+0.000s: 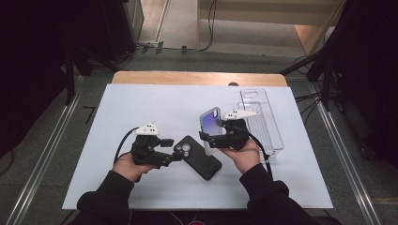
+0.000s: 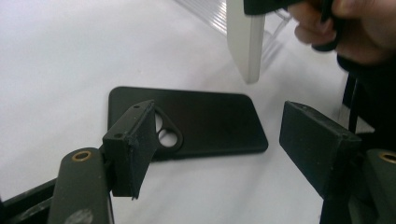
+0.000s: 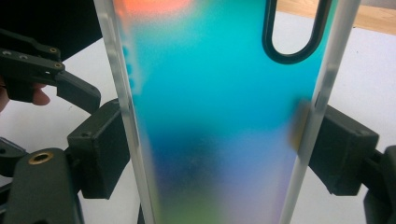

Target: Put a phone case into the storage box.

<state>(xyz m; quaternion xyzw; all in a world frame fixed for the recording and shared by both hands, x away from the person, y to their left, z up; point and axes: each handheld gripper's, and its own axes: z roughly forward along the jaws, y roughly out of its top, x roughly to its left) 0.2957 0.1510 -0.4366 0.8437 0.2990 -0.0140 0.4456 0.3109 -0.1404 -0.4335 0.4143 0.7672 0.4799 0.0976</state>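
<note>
- The right gripper (image 1: 213,137), right of centre in the high view, is clamping the iridescent phone case (image 1: 210,121) by its two long edges and holding it upright above the white table (image 1: 141,108).
- The left gripper (image 1: 178,157), lower left of centre, is hovering with jaws spread wide over the camera end of the black phone (image 1: 197,157), which is lying flat.
- Risk: the thin case is flexing and could pop out of the pads.
- Risk: closing on the flat phone may just be pushing it across the smooth table.
</note>
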